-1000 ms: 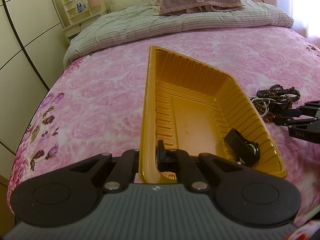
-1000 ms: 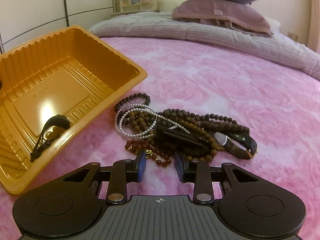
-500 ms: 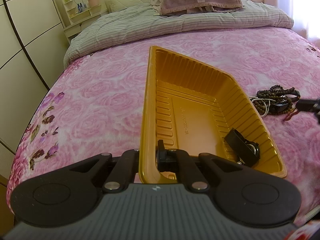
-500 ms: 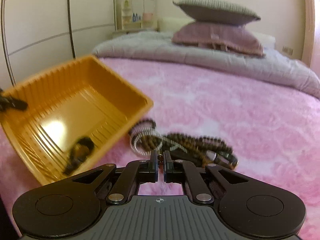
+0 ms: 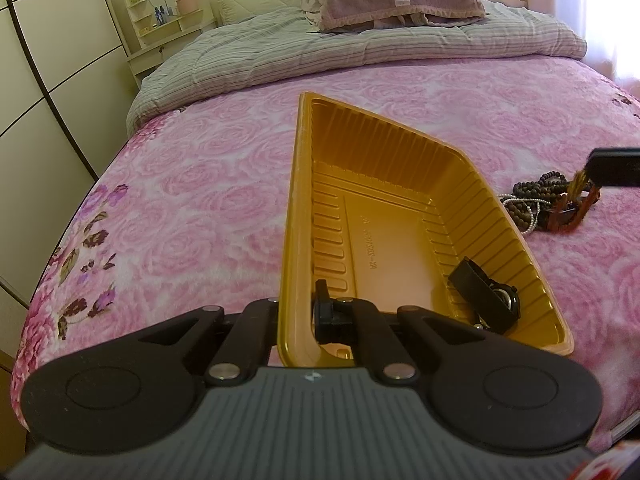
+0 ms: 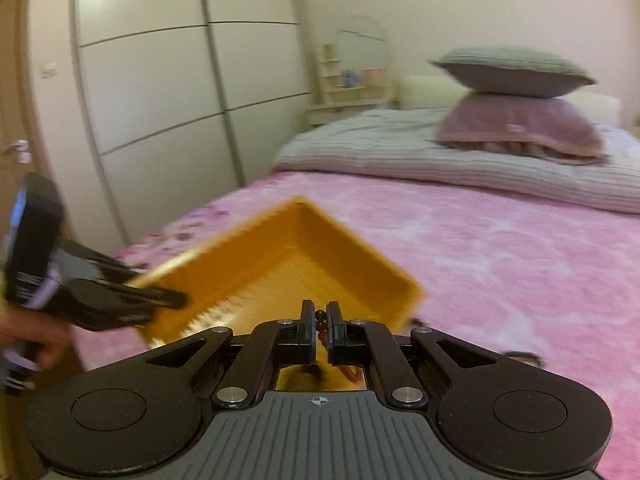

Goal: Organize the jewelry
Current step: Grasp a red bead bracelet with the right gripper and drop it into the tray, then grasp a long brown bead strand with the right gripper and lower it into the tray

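Right gripper (image 6: 319, 322) pinches a red bead strand (image 6: 320, 316) between near-closed fingers, above the tray (image 6: 280, 256). Left gripper (image 5: 298, 312) clamps the tray's near wall. Inside lies a black watch (image 5: 486, 300). The bead pile (image 5: 544, 204) sits beside it on the pink blanket (image 5: 192, 200).

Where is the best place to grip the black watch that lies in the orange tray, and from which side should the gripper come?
Grip the black watch on its flat strap, which sticks up toward the bare tray floor. Come from above: it lies against the right wall of the orange tray, and the left gripper clamps the near wall, so from the side looks blocked.
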Tool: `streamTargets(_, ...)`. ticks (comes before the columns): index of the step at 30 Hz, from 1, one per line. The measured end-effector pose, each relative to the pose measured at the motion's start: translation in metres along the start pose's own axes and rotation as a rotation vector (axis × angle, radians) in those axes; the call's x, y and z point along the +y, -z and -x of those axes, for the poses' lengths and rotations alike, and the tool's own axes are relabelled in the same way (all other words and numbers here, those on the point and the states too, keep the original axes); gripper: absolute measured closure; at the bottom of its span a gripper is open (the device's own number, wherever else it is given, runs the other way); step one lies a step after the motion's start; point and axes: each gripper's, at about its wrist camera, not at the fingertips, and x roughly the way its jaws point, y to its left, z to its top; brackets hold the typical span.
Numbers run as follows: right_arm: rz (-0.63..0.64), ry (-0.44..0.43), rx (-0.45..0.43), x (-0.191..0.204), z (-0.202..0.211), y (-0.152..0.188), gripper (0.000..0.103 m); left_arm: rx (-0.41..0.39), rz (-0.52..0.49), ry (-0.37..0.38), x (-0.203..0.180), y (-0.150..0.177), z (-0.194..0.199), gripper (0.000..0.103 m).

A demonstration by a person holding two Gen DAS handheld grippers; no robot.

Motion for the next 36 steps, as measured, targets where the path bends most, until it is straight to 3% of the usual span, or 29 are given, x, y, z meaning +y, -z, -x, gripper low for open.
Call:
streamTargets(8,0.036,-0.102,0.087,0.028,-0.034,0.011,0.098,-0.005,0.007,0.004,0.001,0.001,0.001,0.1)
streamTargets(18,0.015,-0.094,0.145,0.024,-0.056,0.036,0.098,-0.006,0.012,0.005,0.002,0.002,0.0,0.1)
streamTargets(22,-0.011,-0.024,0.121,0.011,-0.05,0.036,0.091,-0.006,0.014,0.005,0.001,0.002,0.0,0.1)
streamTargets(24,-0.023,0.039,0.116,0.001,-0.044,0.041,0.081,-0.006,0.013,0.006,0.002,0.002,0.0,0.1)
streamTargets(26,-0.031,0.113,0.135,-0.012,-0.04,0.051,0.078,-0.007,0.013,0.006,0.002,0.002,0.0,0.1)
streamTargets(31,-0.051,0.307,0.187,-0.053,-0.036,0.076,0.077,-0.006,0.013,0.005,0.001,0.002,-0.001,0.1)
streamTargets(36,-0.192,0.415,0.192,-0.105,-0.033,0.086,0.077,-0.005,0.013,0.003,0.002,0.002,0.0,0.1)
